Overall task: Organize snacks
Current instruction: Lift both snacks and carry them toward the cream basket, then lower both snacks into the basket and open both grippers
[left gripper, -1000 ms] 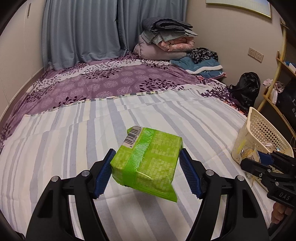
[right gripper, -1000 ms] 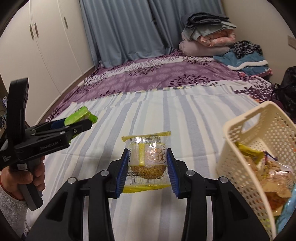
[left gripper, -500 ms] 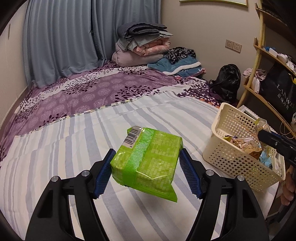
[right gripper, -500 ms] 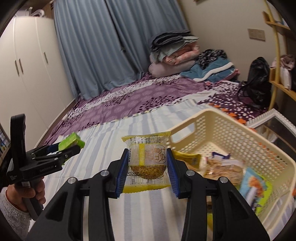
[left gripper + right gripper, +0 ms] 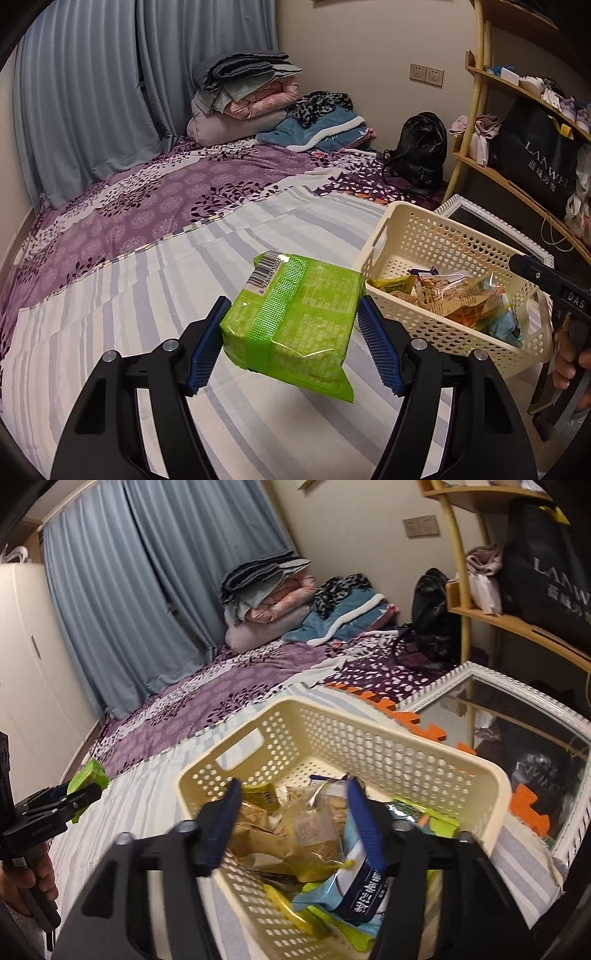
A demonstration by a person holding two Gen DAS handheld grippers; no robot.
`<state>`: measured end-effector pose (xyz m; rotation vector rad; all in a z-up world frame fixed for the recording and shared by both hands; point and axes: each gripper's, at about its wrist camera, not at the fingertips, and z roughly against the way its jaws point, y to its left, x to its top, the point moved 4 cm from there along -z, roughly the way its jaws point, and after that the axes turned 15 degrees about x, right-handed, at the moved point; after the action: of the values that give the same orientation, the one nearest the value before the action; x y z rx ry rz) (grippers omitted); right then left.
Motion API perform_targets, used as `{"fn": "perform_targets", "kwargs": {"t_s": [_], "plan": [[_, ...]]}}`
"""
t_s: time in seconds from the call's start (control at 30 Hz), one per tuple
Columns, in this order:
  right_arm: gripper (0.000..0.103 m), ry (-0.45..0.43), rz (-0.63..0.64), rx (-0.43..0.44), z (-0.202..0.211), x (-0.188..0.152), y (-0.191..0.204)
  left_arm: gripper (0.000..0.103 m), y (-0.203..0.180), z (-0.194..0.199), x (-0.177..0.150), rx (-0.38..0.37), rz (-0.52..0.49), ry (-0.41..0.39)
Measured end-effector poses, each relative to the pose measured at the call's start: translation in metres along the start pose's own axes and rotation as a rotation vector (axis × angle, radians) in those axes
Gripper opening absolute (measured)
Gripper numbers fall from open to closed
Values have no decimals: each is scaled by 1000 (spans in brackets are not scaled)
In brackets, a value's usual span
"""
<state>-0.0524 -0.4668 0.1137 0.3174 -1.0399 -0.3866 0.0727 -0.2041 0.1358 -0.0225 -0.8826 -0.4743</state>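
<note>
On my left, my left claw was clamped on the puffy bright-green foil snack packet, holding it clear of the grey-and-white striped bedsheet, just short of the near wall of the cream perforated plastic basket. That packet had not yet gone in, so I judged it the one piece of sorting left that I could see; no other loose snack lay on the sheet in either view. Further right, at the bed's right edge, my right claw hung over the basket's open top, its jaws having just been opening, the pads standing apart and pressing on nothing. Between them, blurred, the clear yellow-edged round-cake wrapper lay on or was dropping onto the heap. The basket already held a jumble: a yellow sachet, tan crinkly bags, a dark blue-and-white pack and green-edged wrappers.
</note>
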Motion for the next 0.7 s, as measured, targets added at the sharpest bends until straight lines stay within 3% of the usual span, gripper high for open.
{"fn": "perform_targets", "kwargs": {"t_s": [0.27,0.4,0.7], "plan": [[67,-23,-1,-21,13,-5,-14,72,-41,0,12,-34,-59,-6],[86,-58,29,-41,23,-7,-16,72,-67,-3,19,-61,-100,-6],[90,-88,59,-60,40,-9,-23,72,-128,-13,35,-142,-177,-11]]}}
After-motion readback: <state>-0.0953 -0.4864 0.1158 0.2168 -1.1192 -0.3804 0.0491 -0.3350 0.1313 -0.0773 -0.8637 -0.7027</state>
